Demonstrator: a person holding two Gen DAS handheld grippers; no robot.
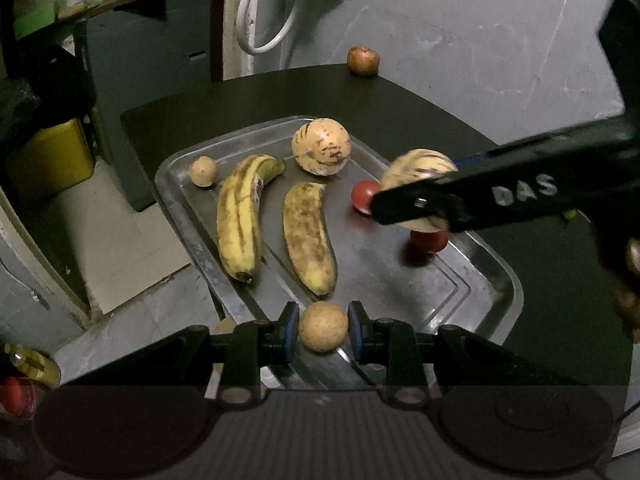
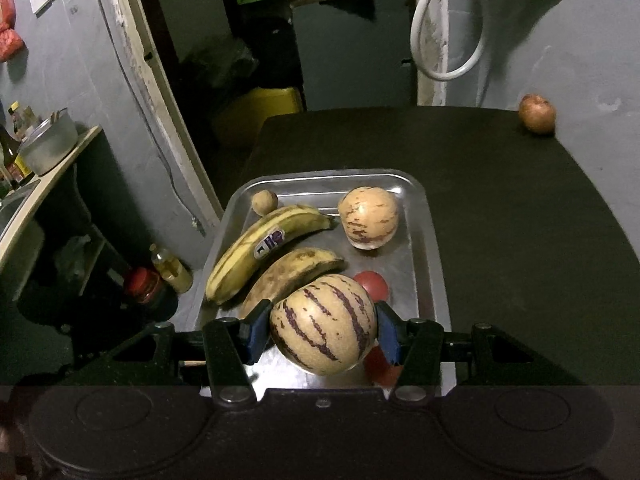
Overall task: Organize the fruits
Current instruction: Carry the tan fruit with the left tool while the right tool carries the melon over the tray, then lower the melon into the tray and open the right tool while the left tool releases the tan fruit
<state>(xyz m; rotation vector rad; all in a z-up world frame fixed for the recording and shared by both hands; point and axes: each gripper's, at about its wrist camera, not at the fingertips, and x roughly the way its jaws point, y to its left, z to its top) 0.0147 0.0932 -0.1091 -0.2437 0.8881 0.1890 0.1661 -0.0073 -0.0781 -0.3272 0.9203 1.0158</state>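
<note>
A steel tray (image 1: 492, 300) (image 2: 424, 216) on a dark table holds two bananas (image 1: 240, 216) (image 1: 308, 236), a striped pepino melon (image 1: 320, 146) (image 2: 369, 217), a small tan fruit (image 1: 203, 171) (image 2: 264, 202) and two red fruits (image 1: 362, 194) (image 1: 430, 240). My left gripper (image 1: 323, 326) is shut on a small round tan fruit (image 1: 322, 326) at the tray's near edge. My right gripper (image 2: 323, 330) is shut on a second striped pepino melon (image 2: 323, 324) (image 1: 416, 168), held above the tray's right side over the red fruits (image 2: 372, 284).
A brown apple (image 1: 363, 60) (image 2: 537, 113) sits at the table's far corner by the grey wall. A yellow container (image 1: 52, 160) and jars (image 2: 160, 276) stand on the floor left of the table. A counter with a pot (image 2: 48, 144) is at far left.
</note>
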